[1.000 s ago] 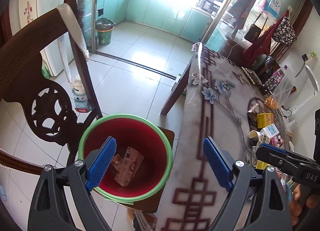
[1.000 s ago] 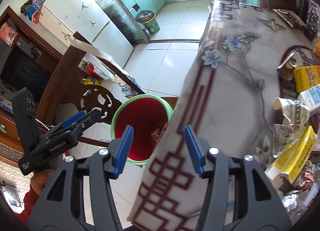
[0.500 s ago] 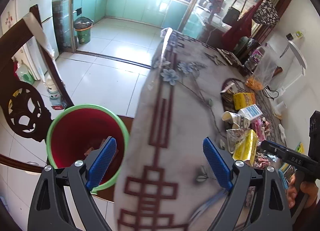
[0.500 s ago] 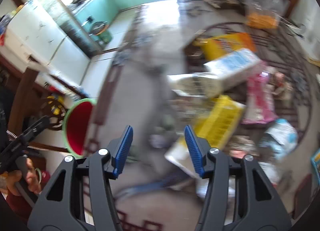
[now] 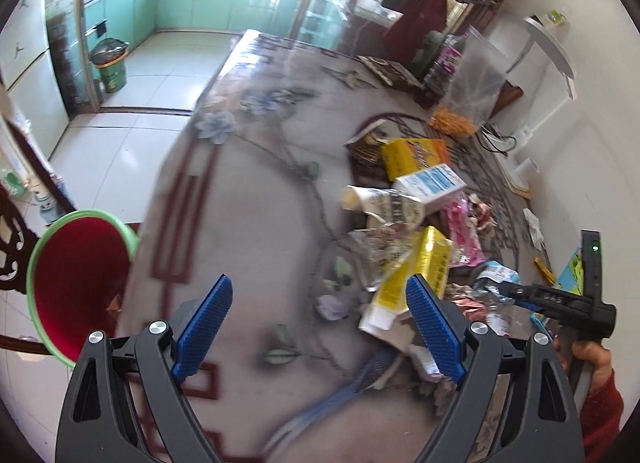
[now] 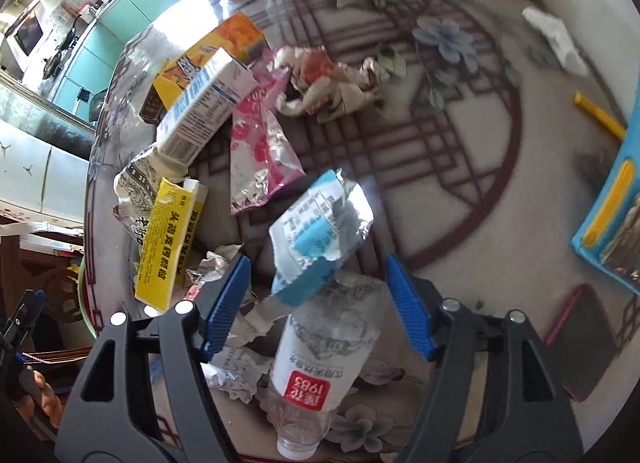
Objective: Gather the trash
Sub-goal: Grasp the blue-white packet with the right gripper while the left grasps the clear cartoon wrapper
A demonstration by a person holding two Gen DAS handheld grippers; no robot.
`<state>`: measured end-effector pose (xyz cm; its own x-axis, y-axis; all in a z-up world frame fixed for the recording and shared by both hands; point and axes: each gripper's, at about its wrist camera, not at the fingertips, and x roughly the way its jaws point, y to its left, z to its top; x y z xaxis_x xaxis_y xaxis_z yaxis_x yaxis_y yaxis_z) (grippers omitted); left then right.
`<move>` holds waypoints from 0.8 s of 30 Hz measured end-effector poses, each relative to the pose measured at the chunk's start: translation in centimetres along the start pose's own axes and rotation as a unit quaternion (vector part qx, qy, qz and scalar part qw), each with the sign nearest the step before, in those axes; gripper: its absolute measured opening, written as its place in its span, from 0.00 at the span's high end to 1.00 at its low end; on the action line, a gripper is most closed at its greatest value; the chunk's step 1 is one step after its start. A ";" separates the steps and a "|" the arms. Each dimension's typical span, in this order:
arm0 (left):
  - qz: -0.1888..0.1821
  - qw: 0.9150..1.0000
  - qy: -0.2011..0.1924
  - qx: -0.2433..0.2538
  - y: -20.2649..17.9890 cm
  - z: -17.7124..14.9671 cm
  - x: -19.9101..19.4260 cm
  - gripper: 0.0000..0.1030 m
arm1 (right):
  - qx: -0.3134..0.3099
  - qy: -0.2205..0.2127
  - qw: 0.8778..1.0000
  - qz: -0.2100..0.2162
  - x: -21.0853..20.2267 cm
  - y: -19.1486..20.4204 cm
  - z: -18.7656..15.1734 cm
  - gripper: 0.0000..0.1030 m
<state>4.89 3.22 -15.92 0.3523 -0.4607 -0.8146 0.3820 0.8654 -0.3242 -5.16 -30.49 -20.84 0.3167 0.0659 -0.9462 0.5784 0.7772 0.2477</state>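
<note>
A heap of trash lies on the patterned table (image 5: pixel 248 215): a yellow carton (image 5: pixel 416 271) (image 6: pixel 168 239), a white and blue box (image 5: pixel 430 183) (image 6: pixel 204 107), a pink wrapper (image 6: pixel 256 151), a blue and white packet (image 6: pixel 316 235) and a clear plastic bottle (image 6: pixel 324 363). A red bin with a green rim (image 5: pixel 76 283) stands off the table's left edge. My left gripper (image 5: pixel 320 327) is open over the table, just left of the yellow carton. My right gripper (image 6: pixel 318 299) hangs over the packet and bottle with its jaws opening; the pads touch nothing.
A blue book (image 6: pixel 612 219), a yellow pencil (image 6: pixel 598 115) and a dark phone (image 6: pixel 584 347) lie at the table's right. A clear bag of orange snacks (image 5: pixel 468 91) stands at the back. A carved wooden chair (image 5: pixel 12 231) is beside the bin.
Both grippers swung from above the red bin to the right, over the table and its trash. The right gripper's jaws have spread wider and it now points down at the bottle and packet.
</note>
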 end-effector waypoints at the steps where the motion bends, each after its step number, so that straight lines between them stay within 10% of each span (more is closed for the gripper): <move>1: -0.003 1.000 0.005 0.005 -1.0 0.1 0.7 0.18 | 0.000 0.003 1.000 0.003 0.4 -0.2 0.0 0.34; 5: -0.010 0.999 0.022 0.029 -4.4 0.6 3.1 0.18 | -0.009 0.006 1.000 0.014 1.5 -0.4 0.0 0.43; 10: -0.013 0.998 0.035 0.041 -7.0 1.6 5.9 0.18 | -0.006 0.008 0.999 0.052 1.9 -1.2 0.4 0.86; 24: 0.008 0.993 0.111 -0.043 -6.2 2.6 13.8 0.40 | -0.030 -0.048 0.996 0.072 -2.4 -1.4 2.9 0.87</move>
<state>9.58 -9.05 -23.87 0.1574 -0.3996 -0.9031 0.2999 0.8906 -0.3418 -4.53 -33.60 -18.26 0.4648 0.1223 -0.8769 0.4764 0.8003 0.3641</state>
